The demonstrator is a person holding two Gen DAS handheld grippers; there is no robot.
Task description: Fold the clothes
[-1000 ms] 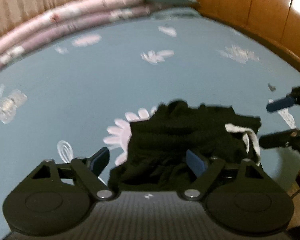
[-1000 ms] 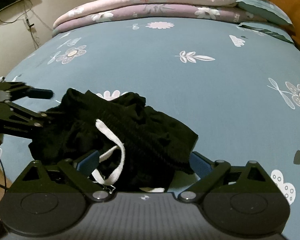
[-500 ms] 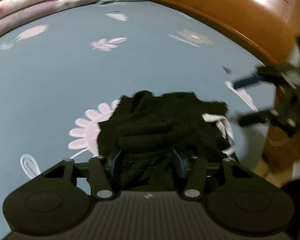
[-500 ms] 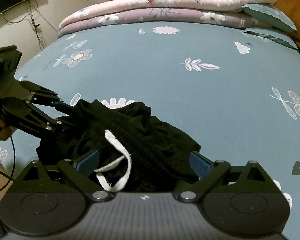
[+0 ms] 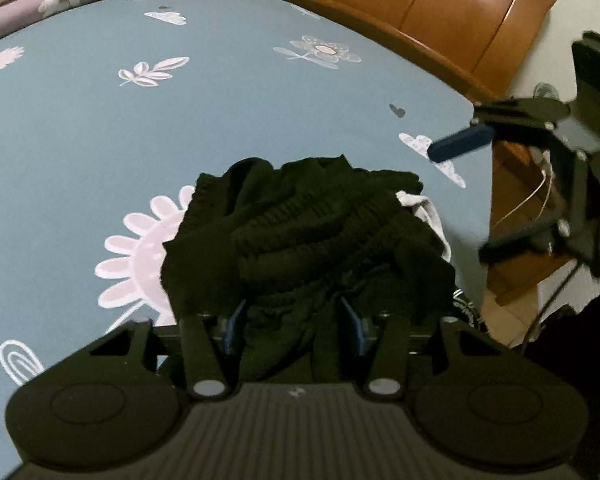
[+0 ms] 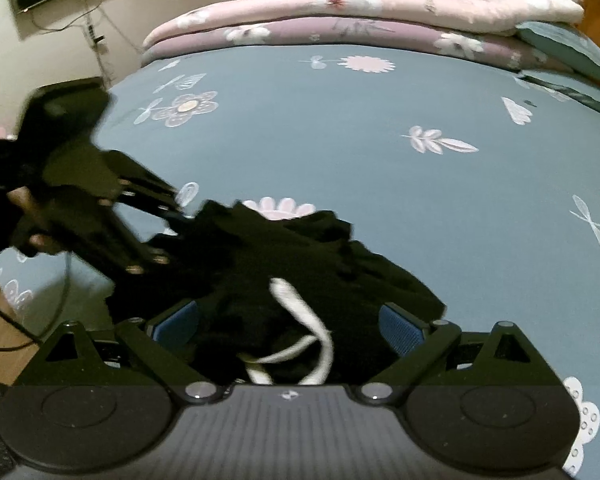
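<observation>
I see the black garment [image 5: 308, 240] bunched in a heap on the blue flowered bedsheet [image 5: 100, 140], lying low and centre in both wrist views, close to the near edge of the bed. It is a ribbed, dark piece with a white drawstring [image 6: 300, 336] looping out of it; in the left wrist view that white cord shows at the right side of the heap.

My left gripper [image 5: 294, 322] fills the bottom of its own view, and its jaws are closing with a fold of the black fabric between them; the blue pads sit against the cloth on either side, so I read it as pinching the garment. From the right wrist view the same gripper comes in from the left of the frame, held by a hand [image 6: 28, 220], its fingers reaching into the left edge of the heap, though that part is blurred.

My right gripper [image 6: 290, 322] sits at the bottom of its view with the jaws standing wide apart. The garment and the drawstring lie between the blue pads, but I see bedsheet and gaps beside each pad, so nothing is clamped. In the left wrist view it shows at the right of the frame, off the heap, fingers spread.

Folded pink and mauve quilts [image 6: 360, 12] lie stacked along the top of the right wrist view, and a wooden headboard [image 5: 440, 12] runs across the upper right of the left wrist view.
</observation>
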